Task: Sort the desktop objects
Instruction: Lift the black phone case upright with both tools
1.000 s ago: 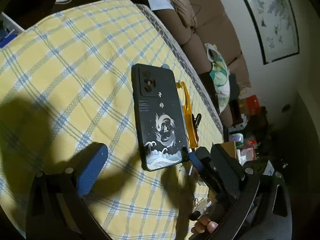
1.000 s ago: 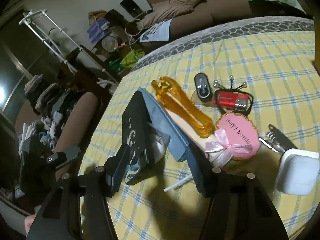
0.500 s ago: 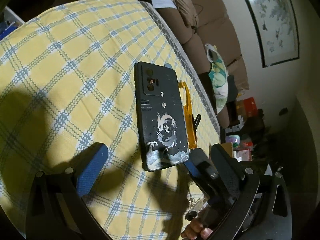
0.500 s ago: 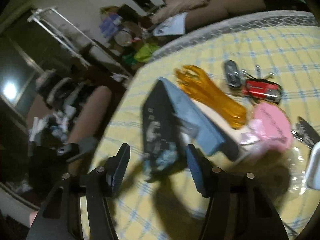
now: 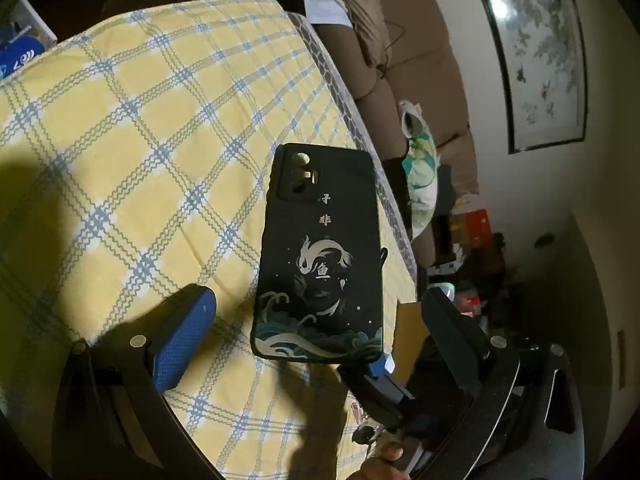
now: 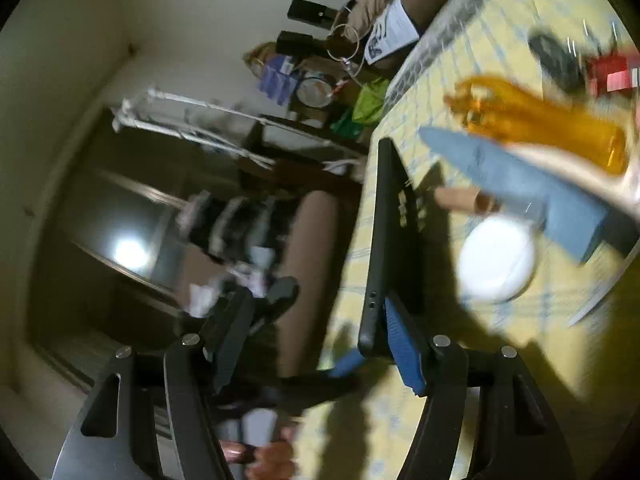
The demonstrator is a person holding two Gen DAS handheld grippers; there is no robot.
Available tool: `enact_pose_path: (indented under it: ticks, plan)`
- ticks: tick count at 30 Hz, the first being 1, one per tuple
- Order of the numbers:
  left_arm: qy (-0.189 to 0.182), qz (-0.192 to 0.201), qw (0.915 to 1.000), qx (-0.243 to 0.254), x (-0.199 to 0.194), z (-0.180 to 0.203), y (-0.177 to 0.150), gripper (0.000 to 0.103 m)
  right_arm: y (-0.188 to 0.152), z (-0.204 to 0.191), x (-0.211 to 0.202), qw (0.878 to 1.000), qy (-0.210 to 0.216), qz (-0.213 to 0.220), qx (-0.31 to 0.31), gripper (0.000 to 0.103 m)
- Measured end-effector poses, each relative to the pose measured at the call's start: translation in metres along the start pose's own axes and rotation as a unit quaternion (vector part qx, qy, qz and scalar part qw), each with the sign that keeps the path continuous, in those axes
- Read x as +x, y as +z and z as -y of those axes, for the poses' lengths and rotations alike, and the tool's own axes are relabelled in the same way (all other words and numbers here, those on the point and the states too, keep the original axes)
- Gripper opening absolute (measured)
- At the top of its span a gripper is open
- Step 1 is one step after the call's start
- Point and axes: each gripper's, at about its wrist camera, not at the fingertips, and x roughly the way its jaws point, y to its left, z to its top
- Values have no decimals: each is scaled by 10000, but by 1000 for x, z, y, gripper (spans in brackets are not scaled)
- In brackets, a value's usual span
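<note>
A phone (image 5: 320,264) in a black case with a white fish and waves stands tilted over the yellow checked cloth (image 5: 152,152). My left gripper (image 5: 318,296) is open, its blue pad (image 5: 180,344) and its other finger well clear of the phone's two sides. In the right wrist view the phone (image 6: 384,236) shows edge-on. My right gripper (image 6: 336,296) is opening with the phone between its jaws. Only its right blue pad (image 6: 404,352) touches the phone's lower end, while its left finger stands apart. What carries the phone's lower edge is hidden.
Blurred on the cloth past the phone lie an orange plastic piece (image 6: 540,128), a grey-blue flat item (image 6: 520,184), a white round object (image 6: 496,264), a red item (image 6: 612,72) and a black oval (image 6: 556,60). A brown sofa (image 5: 404,64) runs along the table's far edge.
The right wrist view has rolled and swung to the left. The right jaws have widened, and the phone now lies against the right pad instead of the left finger. The left gripper hardly moved.
</note>
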Motion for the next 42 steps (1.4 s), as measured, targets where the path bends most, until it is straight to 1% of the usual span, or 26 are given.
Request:
enact_pose_path:
  ticks: [2, 3, 4, 7, 9, 11, 12, 13, 14, 15, 16, 18, 20, 22, 23, 25, 26, 28, 29, 32, 33, 34, 35, 36, 37, 42]
  plan:
    - [-37, -43, 10000, -30, 0, 0, 0, 103, -2, 4, 1, 9988, 444, -19, 218, 68]
    - [-60, -57, 10000, -48, 0, -1, 1, 103, -2, 7, 3, 9969, 701, -80, 356, 70]
    - [-89, -46, 9999, -72, 0, -2, 1, 103, -3, 8, 8, 9952, 848, -192, 441, 72]
    - [-105, -60, 9999, -77, 0, -3, 3, 103, -2, 10, 8, 9968, 638, -206, 428, 74]
    - [7, -128, 9999, 50, 3, 0, 3, 102, -1, 18, 7, 9956, 653, -236, 621, 75]
    - [205, -158, 9995, 160, 5, 2, 0, 95, -2, 29, 5, 9933, 703, -228, 890, 75]
    - [310, -147, 9992, 184, 5, 2, 0, 82, -2, 33, 3, 9933, 607, -180, 962, 76]
    - [325, -153, 9992, 172, 5, 0, -1, 61, -2, 35, 1, 9938, 532, -152, 961, 76]
    - [286, -188, 9994, 106, 6, -3, -1, 49, -2, 36, -1, 9945, 455, -137, 934, 76]
    - [223, -243, 9995, 12, 8, -8, -1, 24, 0, 36, -2, 9955, 330, -118, 882, 76]
    - [208, -256, 9994, -59, 8, -12, 0, 9, 3, 33, -4, 9966, 178, -109, 797, 76]
    - [239, -164, 9994, -162, 3, -18, 1, 9, 6, 26, -7, 9982, -127, -86, 582, 76]
    - [119, -113, 9996, -236, -1, -20, 2, 9, 9, 22, -10, 9981, -404, 2, 456, 76]
    - [85, -67, 9997, -199, -3, -18, 3, 9, 8, 20, -11, 9976, -563, 22, 401, 76]
    - [9, -50, 9998, -176, -5, -15, 3, 10, 9, 20, -9, 9968, -701, -44, 374, 75]
    - [-205, -55, 9995, -247, -7, -11, 3, 10, 7, 18, -6, 9960, -819, -174, 314, 75]
    - [-382, -74, 9988, -286, -8, -8, 2, 10, 6, 17, -4, 9954, -883, -209, 301, 75]
    - [-539, -108, 9983, -201, -10, 3, 0, 10, 4, 16, 0, 9954, -849, -232, 370, 77]
    - [-579, -149, 9982, -61, -11, 12, -2, 10, 3, 18, 1, 9957, -767, -202, 478, 77]
    - [-698, -297, 9970, 137, -10, 28, -8, 9, 4, 17, -3, 9961, -571, -61, 674, 76]
    - [-701, -330, 9968, 184, -10, 32, -9, 9, 4, 16, -9, 9964, -490, 30, 697, 70]
    - [-695, -373, 9966, 229, -8, 37, -10, 9, 5, 14, -16, 9965, -449, 131, 697, 59]
    - [-728, -415, 9962, 251, -6, 41, -12, 9, 7, 9, -25, 9966, -427, 270, 656, 52]
    - [-847, -456, 9951, 248, -5, 45, -14, 10, 9, 3, -31, 9964, -440, 362, 628, 40]
    - [-909, -479, 9944, 240, -5, 48, -14, 10, 10, -3, -41, 9959, -476, 468, 602, 32]
    - [-1273, -733, 9878, 519, 5, 87, -35, 10, 11, -34, -87, 9953, -457, 695, 500, 29]
